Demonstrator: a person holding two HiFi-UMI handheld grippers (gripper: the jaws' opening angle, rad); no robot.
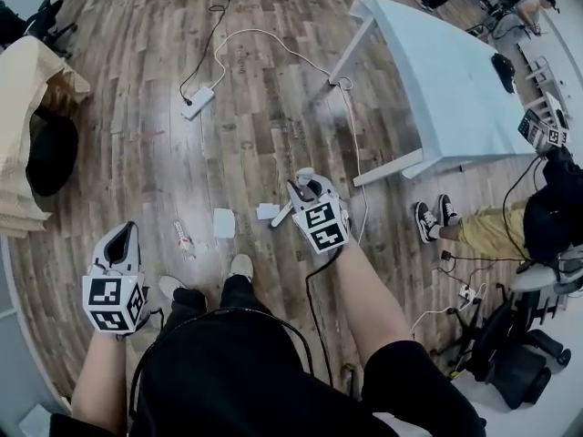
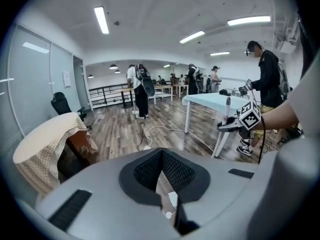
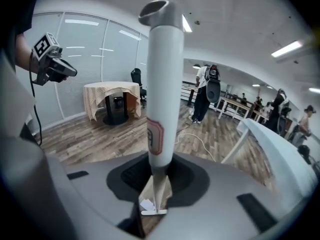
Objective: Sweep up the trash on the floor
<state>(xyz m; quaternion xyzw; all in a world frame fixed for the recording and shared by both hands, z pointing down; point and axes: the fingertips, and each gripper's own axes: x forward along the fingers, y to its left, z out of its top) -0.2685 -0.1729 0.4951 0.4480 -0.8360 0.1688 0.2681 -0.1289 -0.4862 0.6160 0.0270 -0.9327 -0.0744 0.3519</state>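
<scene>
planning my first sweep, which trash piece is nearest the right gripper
The small white paper scrap, right beside the right gripper; the larger white sheet and the wrapper lie farther left.

A white table stands on wood-plank floor.

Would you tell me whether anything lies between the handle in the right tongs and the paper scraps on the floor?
Nothing visible does: the white handle in the right tongs ends beside the paper scraps, with only bare floor between.

Floor: brown wood-plank grain.
Handle: white, red-bordered label.
Paper scraps: white.
Counter: pale blue.
</scene>
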